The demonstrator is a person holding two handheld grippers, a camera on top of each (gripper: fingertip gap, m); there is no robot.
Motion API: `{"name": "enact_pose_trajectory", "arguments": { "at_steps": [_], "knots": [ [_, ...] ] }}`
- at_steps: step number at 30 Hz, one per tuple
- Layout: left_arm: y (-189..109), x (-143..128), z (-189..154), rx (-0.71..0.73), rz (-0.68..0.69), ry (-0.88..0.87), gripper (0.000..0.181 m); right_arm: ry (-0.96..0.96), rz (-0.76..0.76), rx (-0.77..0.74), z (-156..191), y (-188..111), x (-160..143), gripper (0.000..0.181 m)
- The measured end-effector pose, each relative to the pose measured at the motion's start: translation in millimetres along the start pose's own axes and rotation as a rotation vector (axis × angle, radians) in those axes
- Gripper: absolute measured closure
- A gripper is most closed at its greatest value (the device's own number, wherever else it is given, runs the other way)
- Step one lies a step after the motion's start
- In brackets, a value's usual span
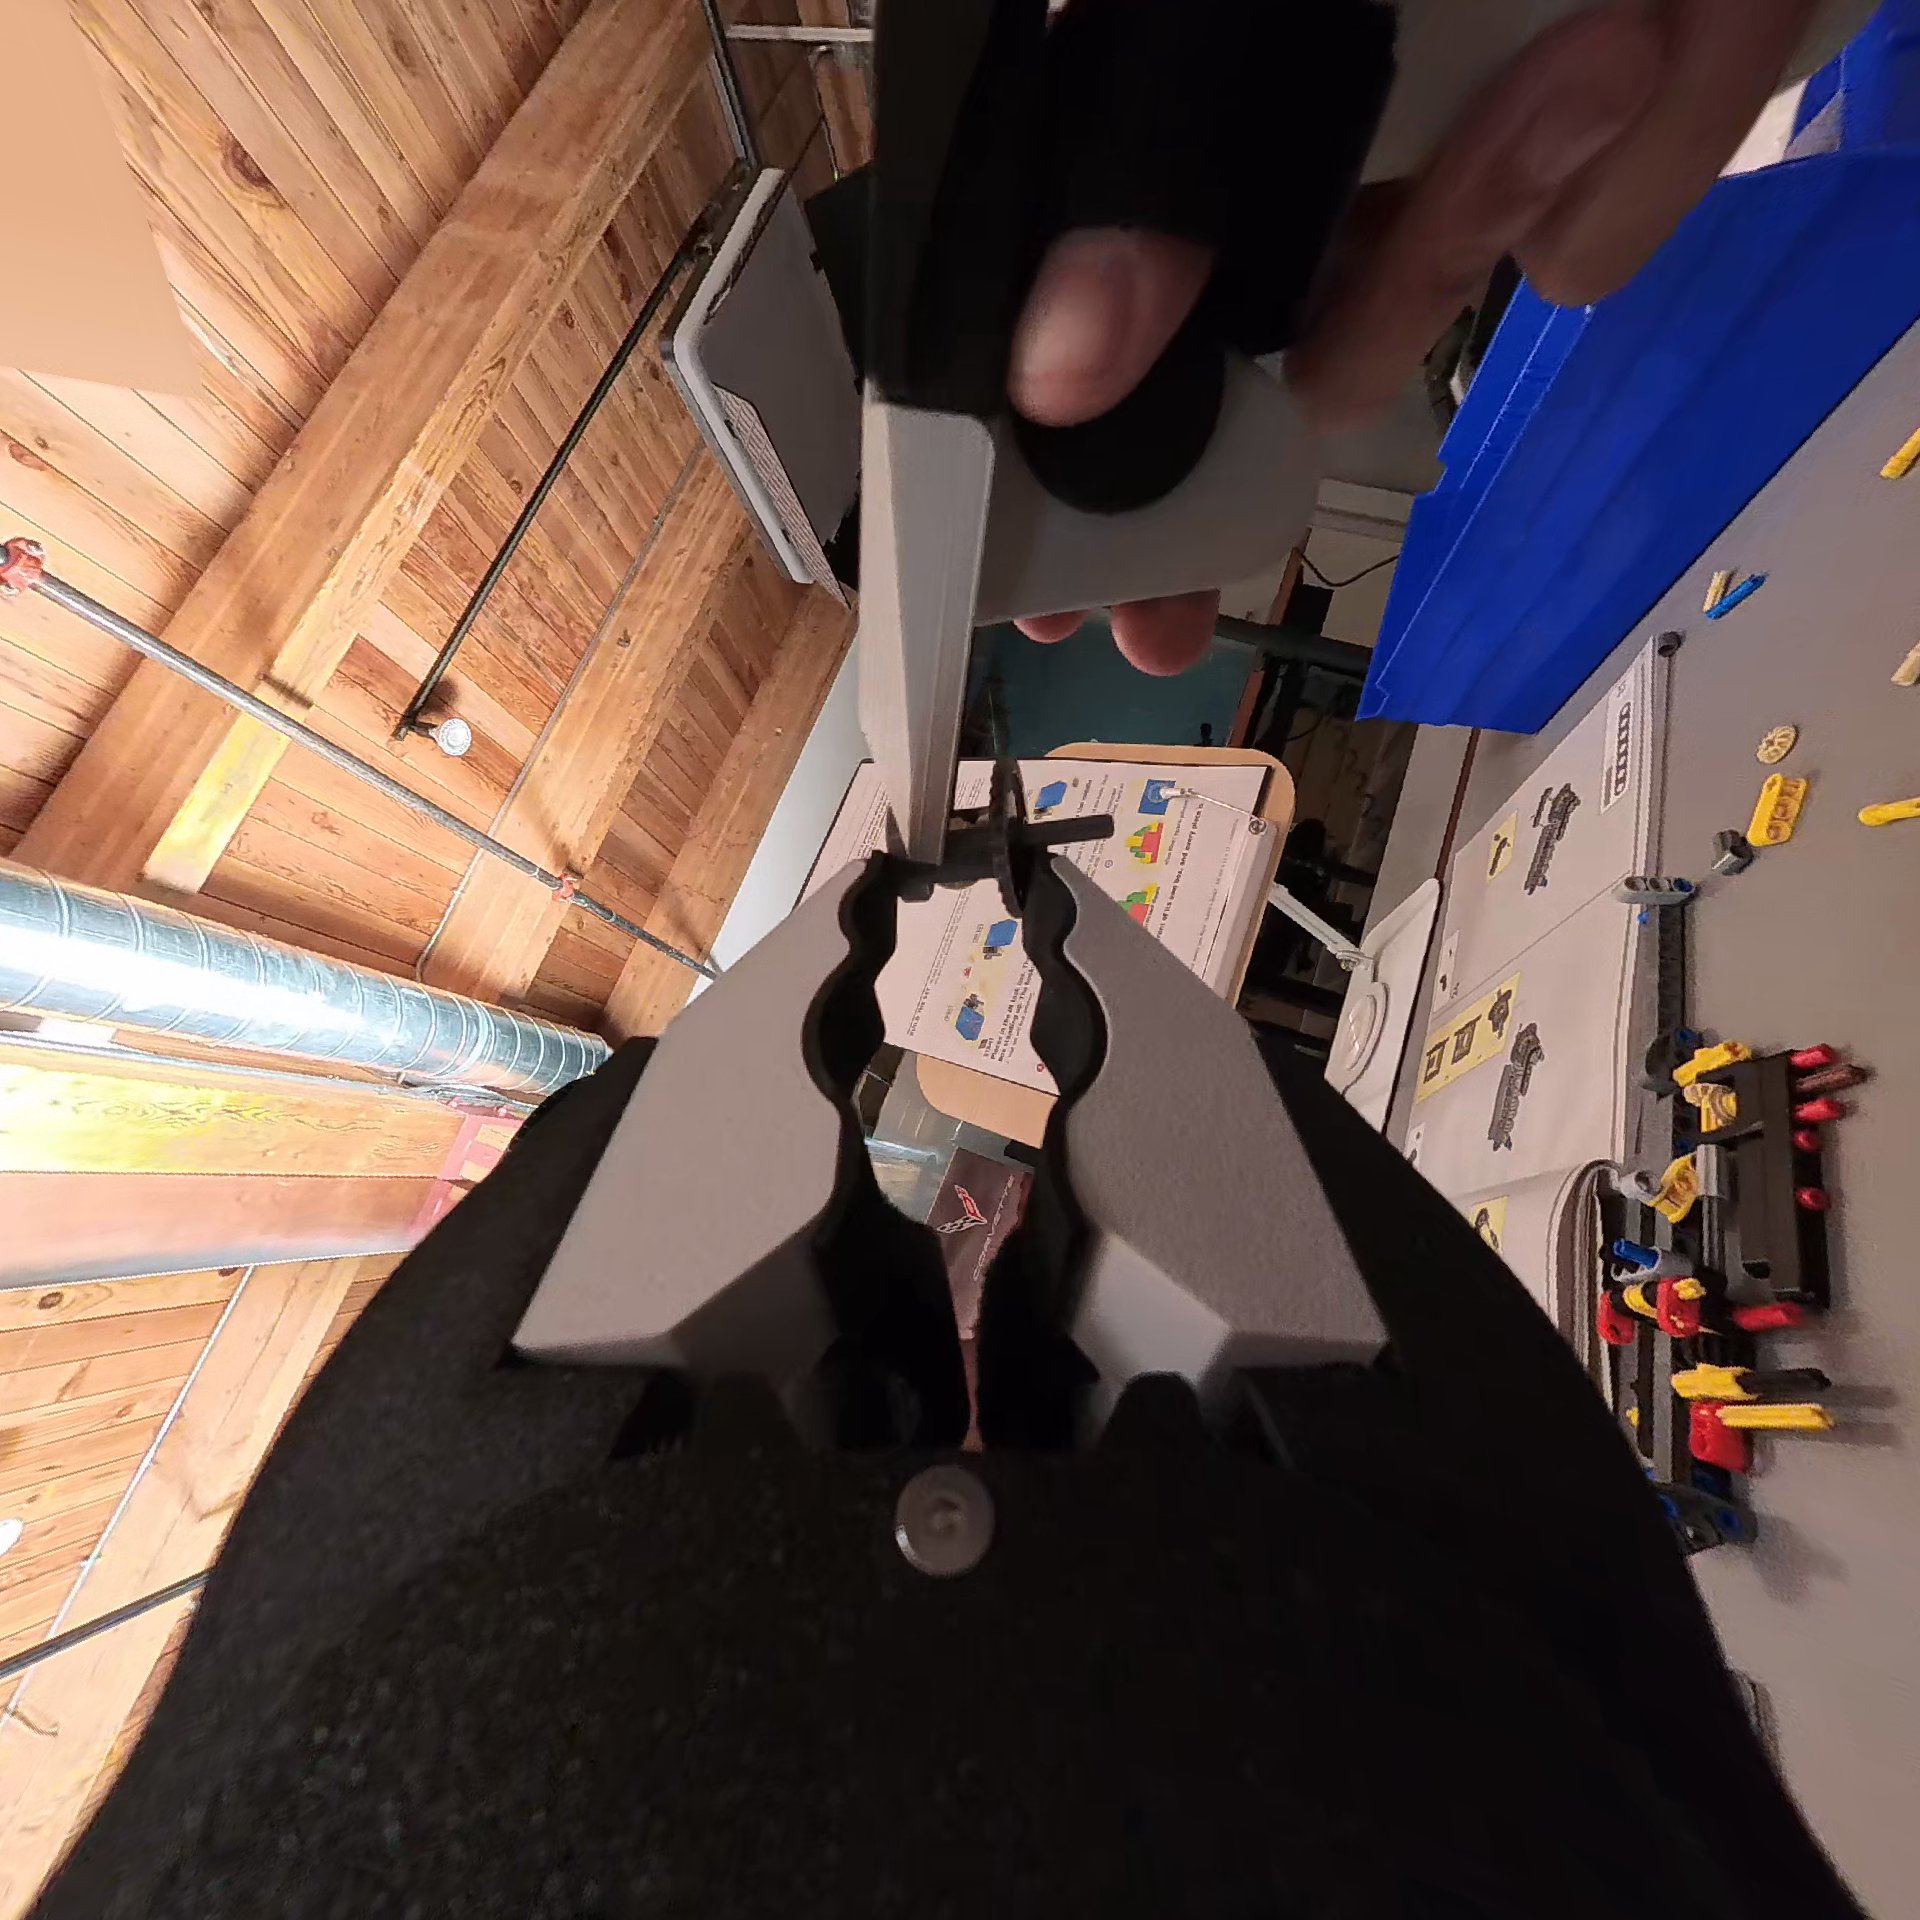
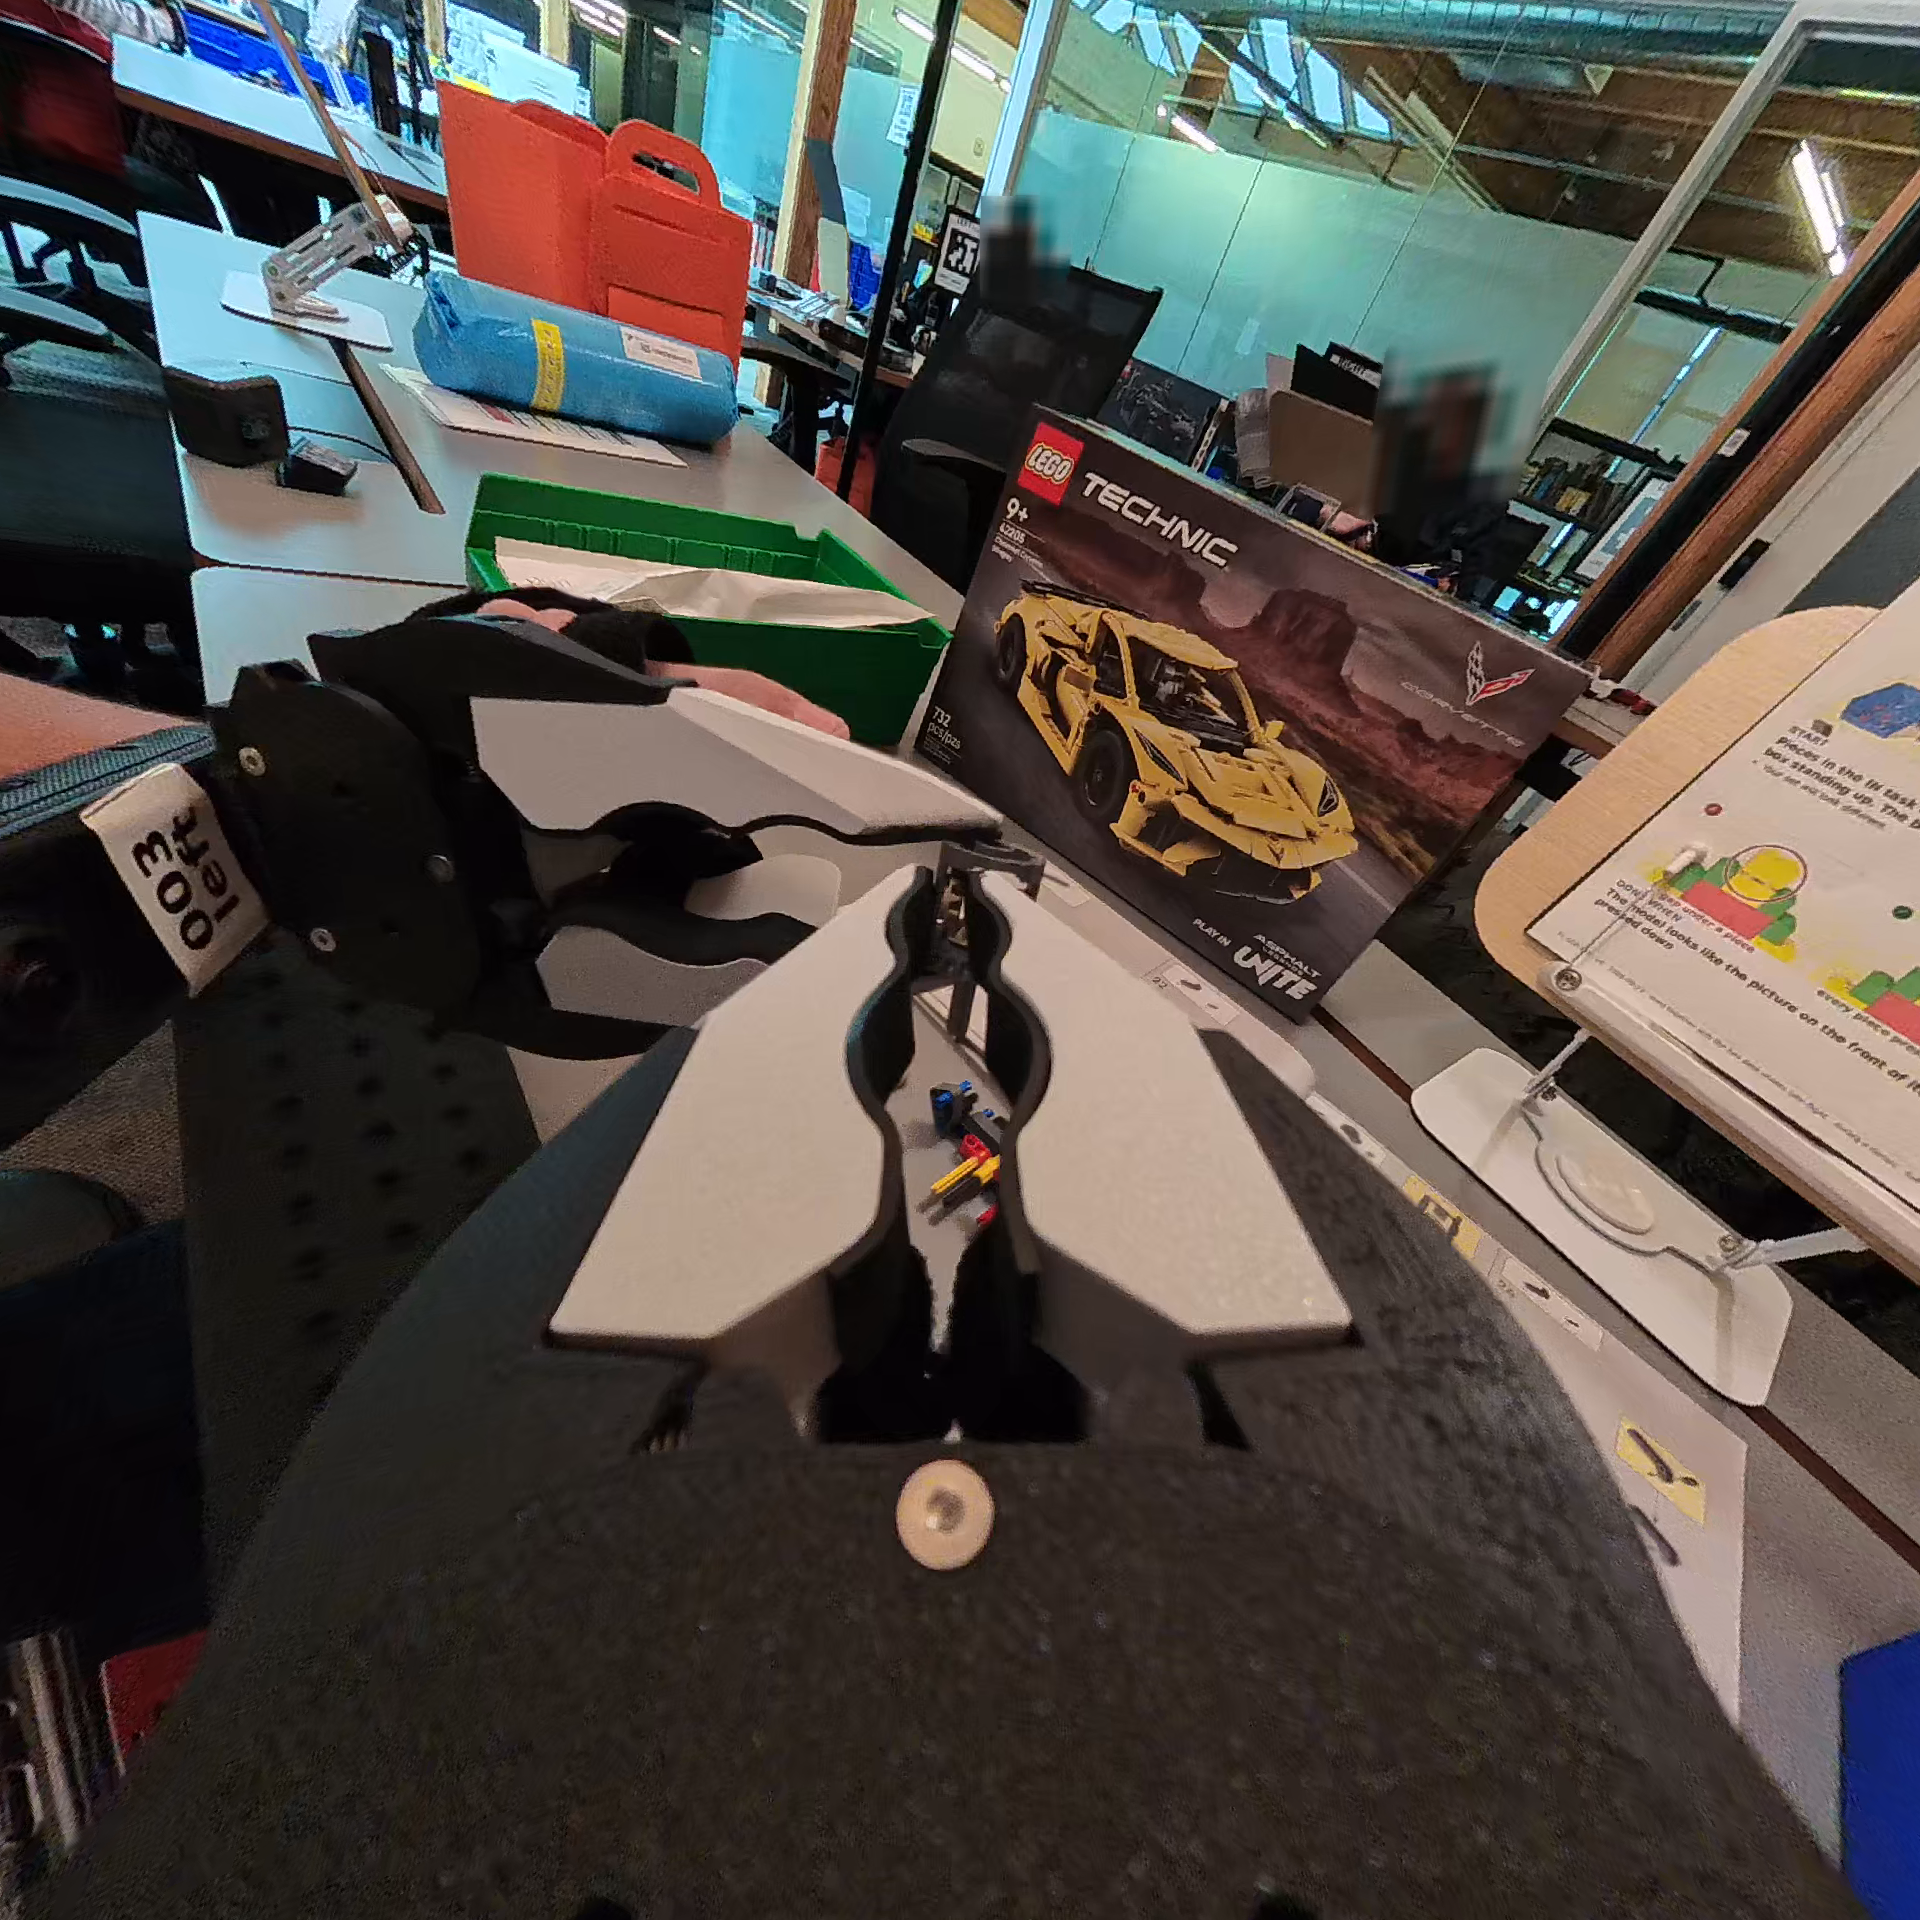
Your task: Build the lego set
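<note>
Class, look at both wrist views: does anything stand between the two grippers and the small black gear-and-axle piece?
Nothing visible does. The left gripper and the right gripper both already meet the black gear-and-axle piece at their fingertips, held in the air.

Two tongs, one box, one green tray.

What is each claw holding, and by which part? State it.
Left claw pinches a black axle with gear at the axle beside the gear. Right claw grips the same piece's end.
</note>
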State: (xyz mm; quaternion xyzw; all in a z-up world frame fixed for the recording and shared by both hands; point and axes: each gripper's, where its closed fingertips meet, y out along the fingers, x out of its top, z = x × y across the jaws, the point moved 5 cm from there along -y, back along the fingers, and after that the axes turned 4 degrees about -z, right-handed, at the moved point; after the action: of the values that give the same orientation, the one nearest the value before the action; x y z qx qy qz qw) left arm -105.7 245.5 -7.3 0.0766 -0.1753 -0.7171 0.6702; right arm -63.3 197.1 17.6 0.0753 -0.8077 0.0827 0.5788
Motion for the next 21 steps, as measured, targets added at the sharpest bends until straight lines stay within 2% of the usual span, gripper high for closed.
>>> {"name": "enact_pose_trajectory", "arguments": {
  "at_steps": [4,8,12,17,21],
  "knots": [
    [0.3,-0.2,1.0,0.011,0.004,-0.032,0.158,0.023,0.002,0.011,-0.7,0.5,1.4,0.177],
    [1.2,-0.9,5.1,0.044,0.012,-0.061,0.158,0.030,-0.024,0.004,-2.0,-3.0,8.2,0.166],
    [1.8,-0.7,7.5,0.059,0.013,-0.072,0.158,0.052,-0.053,-0.012,-6.8,-9.5,12.2,0.166],
    [2.5,1.1,7.7,0.068,0.014,-0.078,0.158,0.113,-0.012,0.023,-4.7,-1.8,-4.2,0.145],
    [1.7,0.6,6.8,0.067,0.022,-0.091,0.158,0.141,-0.032,0.011,-4.8,1.3,-8.4,0.148]
  ]
}}
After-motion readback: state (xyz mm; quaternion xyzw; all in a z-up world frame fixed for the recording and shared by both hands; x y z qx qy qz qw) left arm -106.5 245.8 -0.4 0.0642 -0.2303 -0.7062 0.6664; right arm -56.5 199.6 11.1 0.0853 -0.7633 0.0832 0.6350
